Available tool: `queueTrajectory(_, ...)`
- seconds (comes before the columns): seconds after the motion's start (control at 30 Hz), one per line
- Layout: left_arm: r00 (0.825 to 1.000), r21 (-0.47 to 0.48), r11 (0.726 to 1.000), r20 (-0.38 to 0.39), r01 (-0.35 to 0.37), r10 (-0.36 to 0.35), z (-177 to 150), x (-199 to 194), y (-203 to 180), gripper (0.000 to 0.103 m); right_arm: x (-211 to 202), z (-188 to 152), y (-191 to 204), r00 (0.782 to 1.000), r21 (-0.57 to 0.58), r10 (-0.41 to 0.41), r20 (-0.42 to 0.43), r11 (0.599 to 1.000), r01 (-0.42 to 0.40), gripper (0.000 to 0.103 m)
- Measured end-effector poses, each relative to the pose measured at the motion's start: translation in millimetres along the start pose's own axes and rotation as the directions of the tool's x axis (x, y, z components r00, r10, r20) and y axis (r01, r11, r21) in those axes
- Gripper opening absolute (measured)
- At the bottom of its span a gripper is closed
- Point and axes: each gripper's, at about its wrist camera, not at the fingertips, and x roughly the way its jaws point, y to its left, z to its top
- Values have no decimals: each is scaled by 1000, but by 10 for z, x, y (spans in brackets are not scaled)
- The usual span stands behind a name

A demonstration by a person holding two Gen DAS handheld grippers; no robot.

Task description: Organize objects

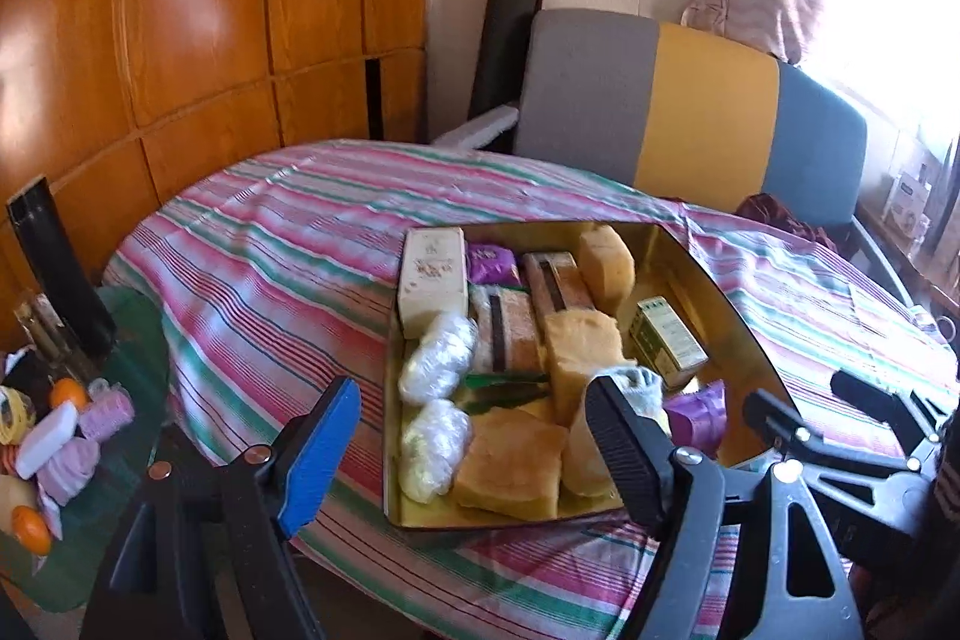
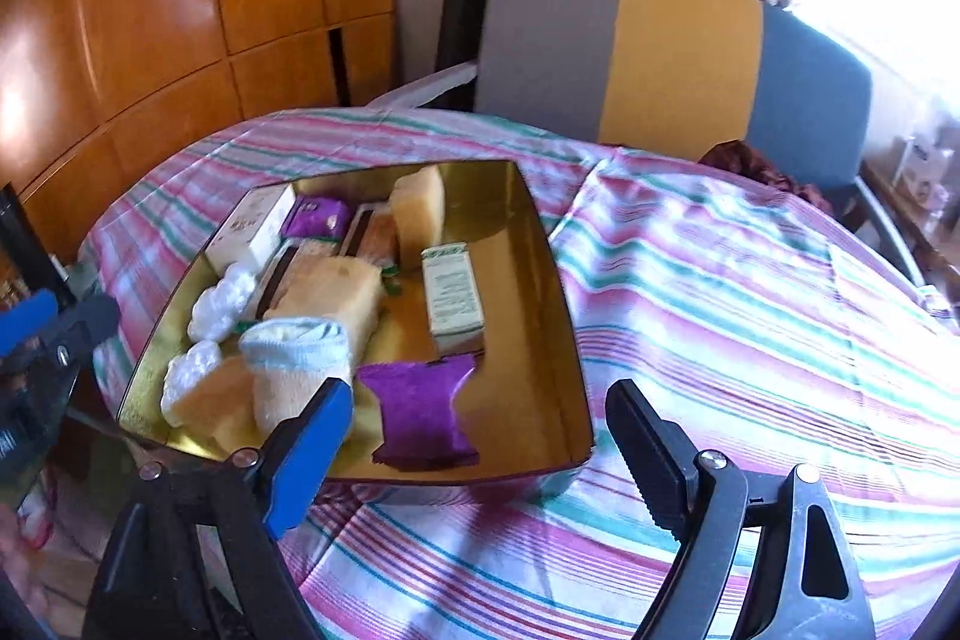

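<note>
A gold tin box sits on the striped tablecloth. It holds yellow soap blocks, a cream box, a green carton, purple packets, plastic-wrapped lumps and a rolled white cloth. My left gripper is open and empty over the box's near left edge. My right gripper is open and empty just above the box's near right corner. The right gripper also shows in the left wrist view.
A side table at the left carries oranges, white soap, pink items and bottles. A grey, yellow and blue chair stands behind the table. Wooden panels line the left wall.
</note>
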Motion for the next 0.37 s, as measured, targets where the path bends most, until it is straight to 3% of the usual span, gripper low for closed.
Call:
queueTrajectory(0.17,999,3,999,-24,38,-38,-28,33,-16,79,-60,51,12,1000,1,-14,10,1000,14,89)
queueTrajectory(0.37,998,-13,998,9,57,-57,-30,-15,5,78,-100,54,92,999,-30,-42,19,999,42,89)
